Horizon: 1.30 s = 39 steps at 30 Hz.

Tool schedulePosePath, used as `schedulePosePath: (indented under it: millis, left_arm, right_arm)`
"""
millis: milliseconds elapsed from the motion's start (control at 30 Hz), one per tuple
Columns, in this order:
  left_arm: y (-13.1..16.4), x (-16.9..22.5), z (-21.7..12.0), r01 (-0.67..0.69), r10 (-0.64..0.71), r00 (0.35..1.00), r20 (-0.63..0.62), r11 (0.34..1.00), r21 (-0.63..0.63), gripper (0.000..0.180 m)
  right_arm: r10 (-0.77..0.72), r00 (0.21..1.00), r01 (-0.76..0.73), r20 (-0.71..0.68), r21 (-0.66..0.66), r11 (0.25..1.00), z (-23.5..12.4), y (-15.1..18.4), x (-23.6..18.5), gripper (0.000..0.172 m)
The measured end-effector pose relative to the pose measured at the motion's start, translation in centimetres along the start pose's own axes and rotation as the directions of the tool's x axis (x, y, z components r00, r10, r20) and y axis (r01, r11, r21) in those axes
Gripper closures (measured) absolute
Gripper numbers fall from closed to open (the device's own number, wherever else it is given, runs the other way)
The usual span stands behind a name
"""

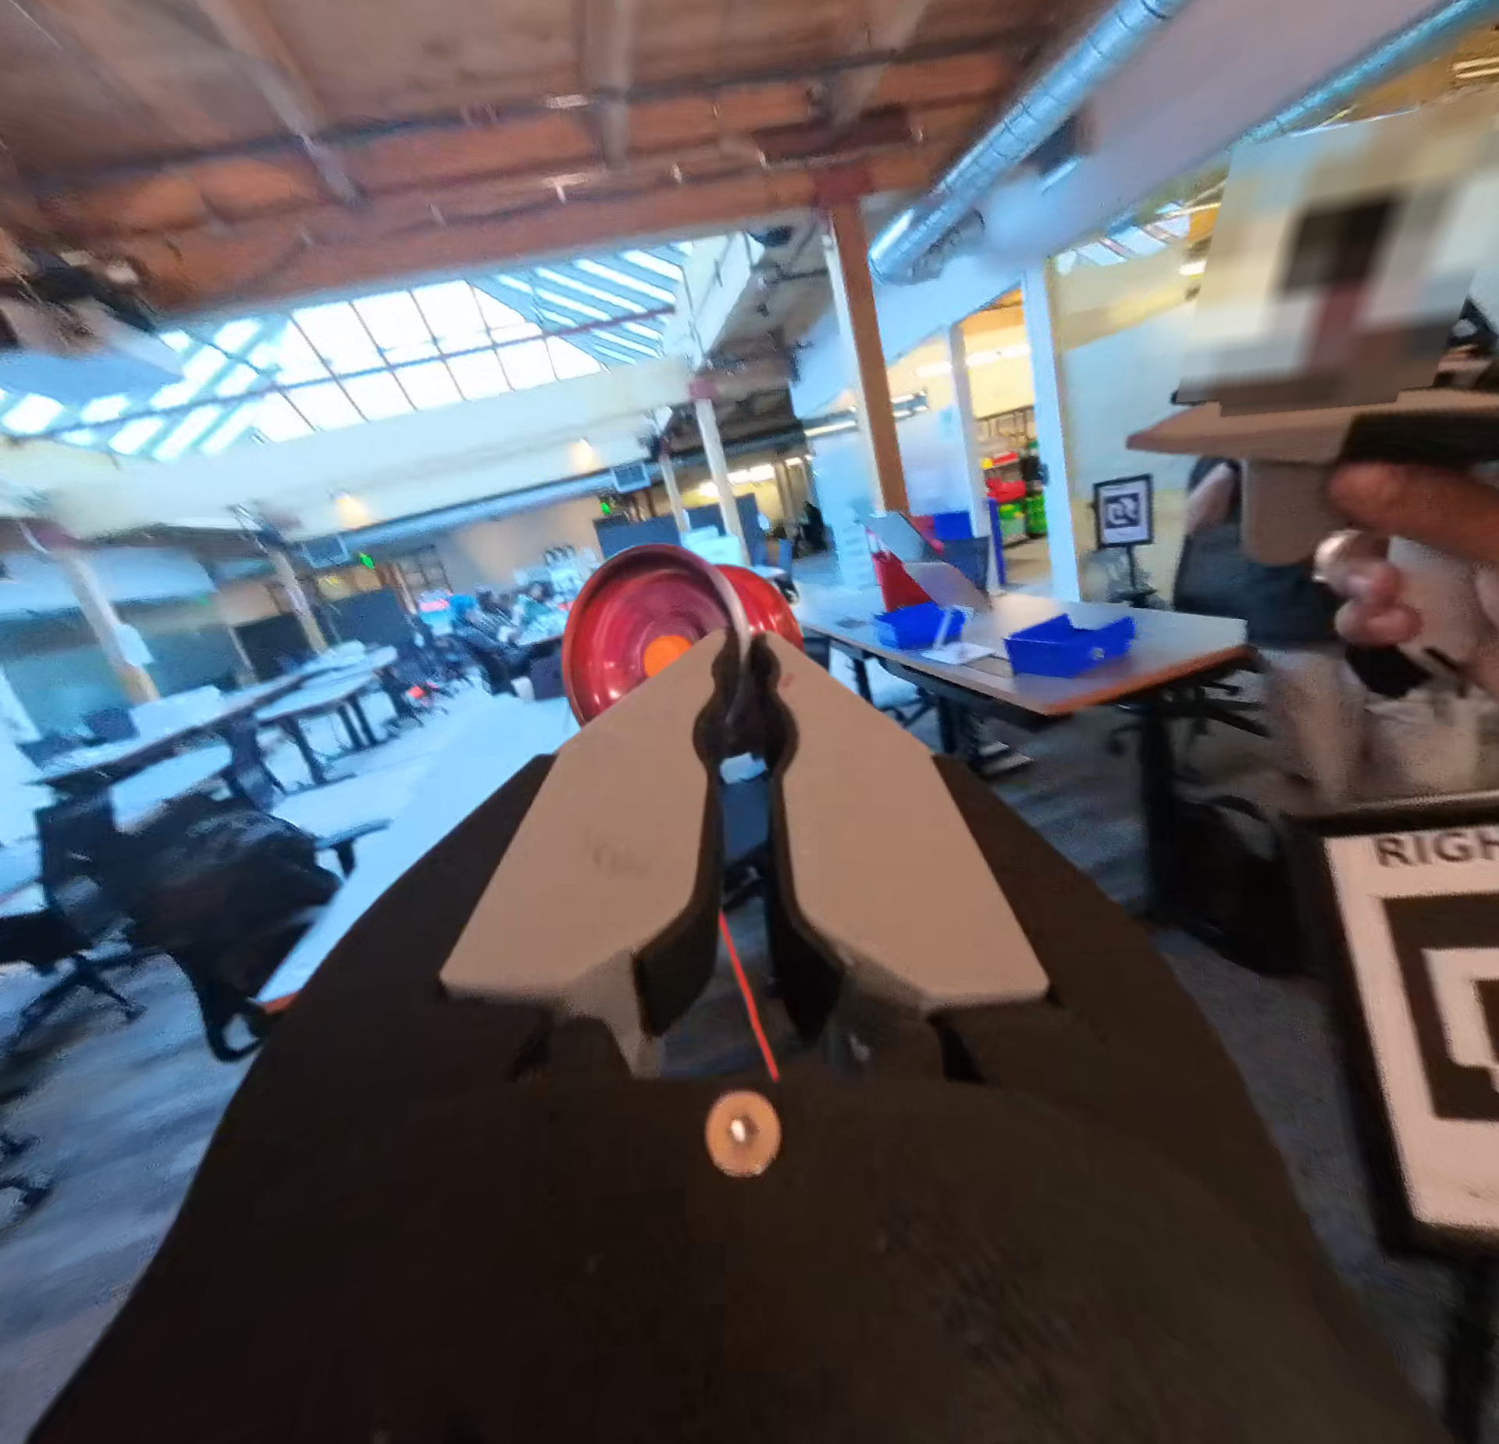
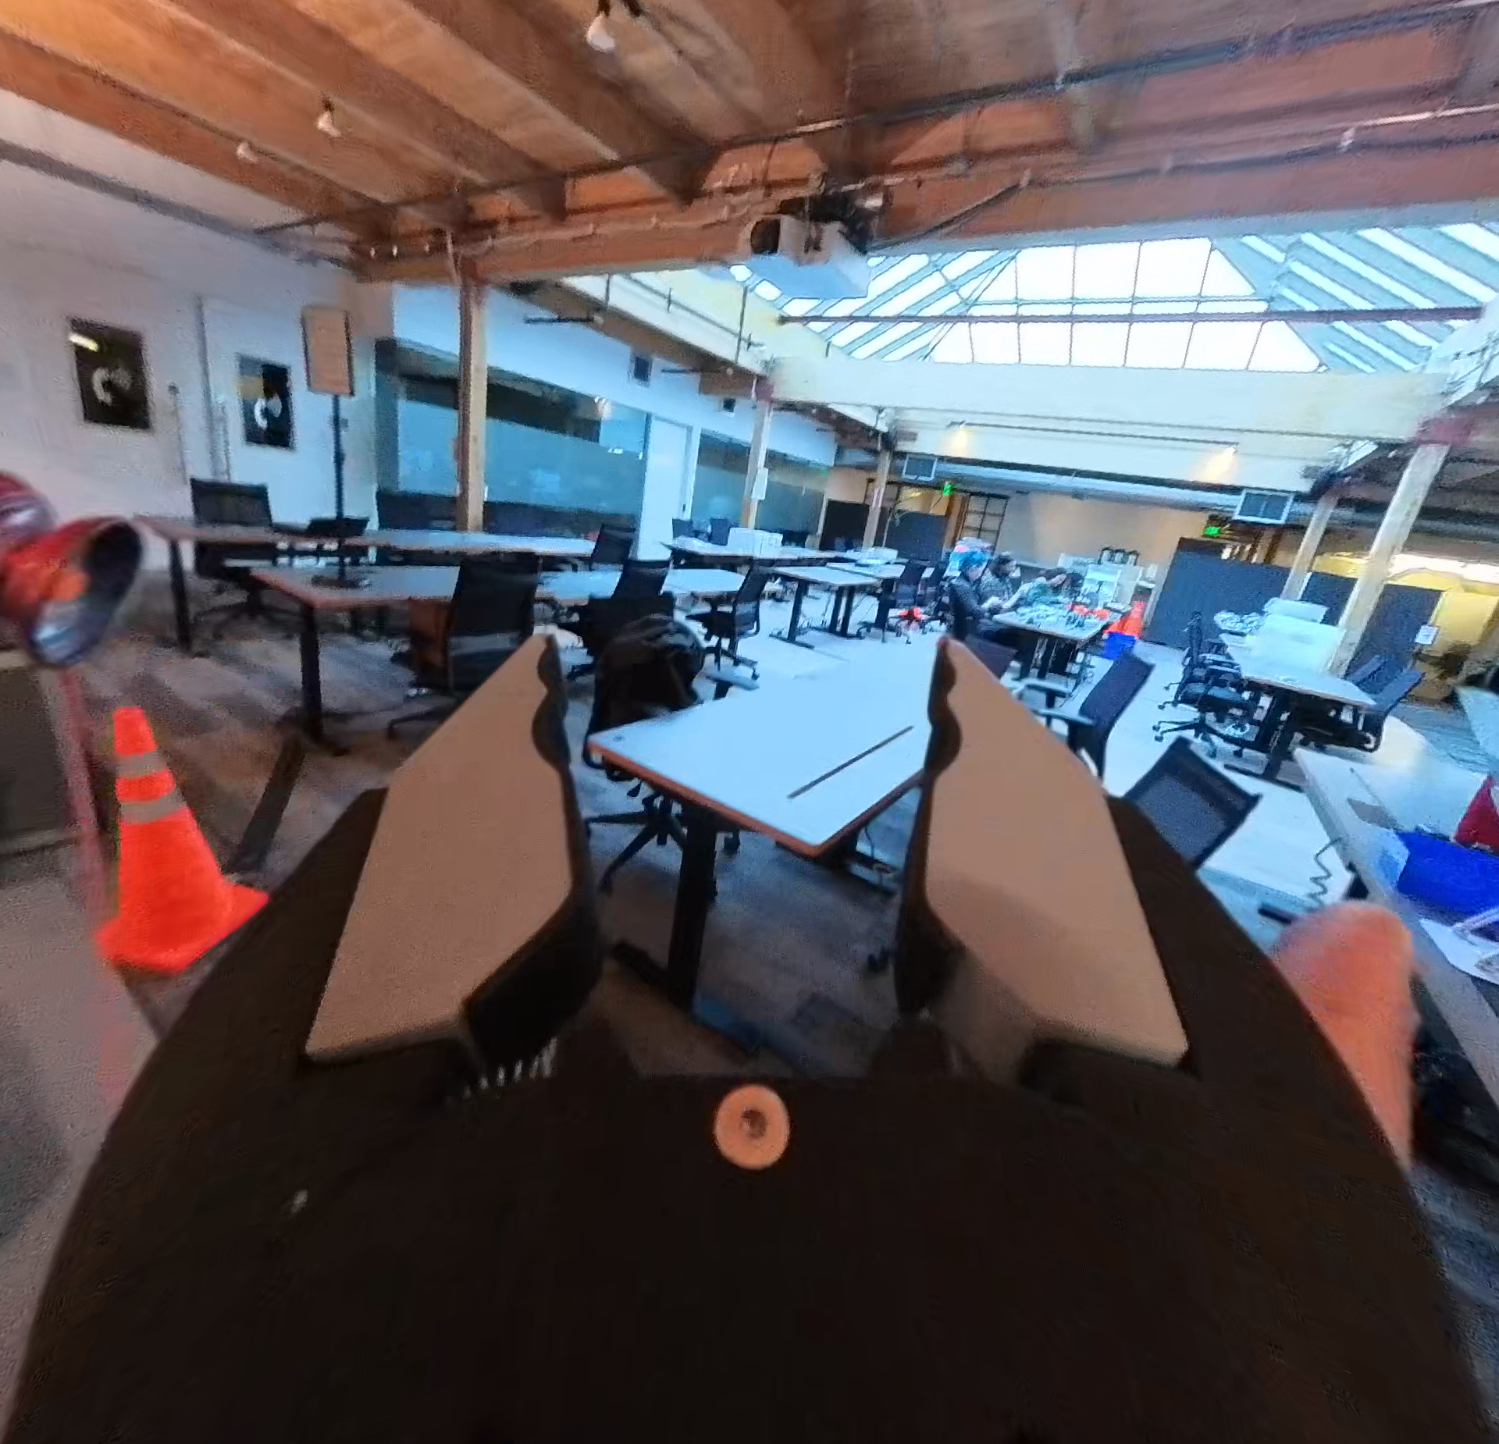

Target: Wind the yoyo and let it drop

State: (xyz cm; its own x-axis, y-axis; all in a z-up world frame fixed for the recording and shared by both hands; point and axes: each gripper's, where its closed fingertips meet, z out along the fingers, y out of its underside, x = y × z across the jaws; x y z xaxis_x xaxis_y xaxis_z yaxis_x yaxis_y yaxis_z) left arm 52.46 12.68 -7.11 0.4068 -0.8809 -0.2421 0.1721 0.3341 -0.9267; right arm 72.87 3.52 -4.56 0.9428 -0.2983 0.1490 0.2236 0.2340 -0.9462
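L claw [image 1: 740,659] pinches shiny red metal yoyo [image 1: 649,635], rim half-hidden; R claw [image 2: 742,675] spread, bare; blurry workshop w/ white benches [image 2: 779,756].

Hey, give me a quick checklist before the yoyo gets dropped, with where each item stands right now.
1. Left gripper closed at the red yoyo, tips in its groove: ok.
2. Red string runs back between the left fingers: ok; whether it is anchored, cannot tell.
3. String fully wound: cannot tell, groove hidden by the fingertips.
4. Right gripper open, holding nothing, off to the side of the yoyo: ok.
5. Space below the yoyo free: cannot tell; an orange cone stands on the floor nearby.
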Motion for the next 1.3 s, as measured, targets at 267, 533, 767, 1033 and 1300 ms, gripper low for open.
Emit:
schedulePosePath:
  millis: [267,533,767,1033,1300]
  left_arm:
    - [-0.6,-1.6,-1.4,0.005,-0.002,0.996,0.09,0.999,-0.033,0.18]
    - [-1.2,3.4,-1.1,0.144,-0.153,0.95,-0.272,0.988,-0.055,0.18]
    - [0.1,3.4,-2.9,0.266,-0.27,0.878,-0.395,0.962,-0.068,0.18]
    - [1.6,2.5,-6.1,0.333,-0.326,0.79,-0.519,0.939,-0.083,0.18]
    - [3.6,0.0,-7.8,0.29,-0.303,0.809,-0.504,0.951,-0.106,0.18]
  right_arm:
    - [0.011,0.993,-0.023,0.115,0.104,0.994,4.9,-4.1,-2.4,0.089]
    - [0.161,0.739,-0.079,0.654,-0.153,0.985,-2.4,2.4,-16.6,0.108]
    - [0.131,0.895,-0.051,0.426,-0.193,0.98,-1.7,9.8,-22.4,0.112]
    - [0.139,0.886,0.019,0.442,-0.334,0.943,-1.0,13.1,-28.5,0.171]
    - [0.189,0.769,0.052,0.61,-0.355,0.934,-5.0,10.8,-32.2,0.172]
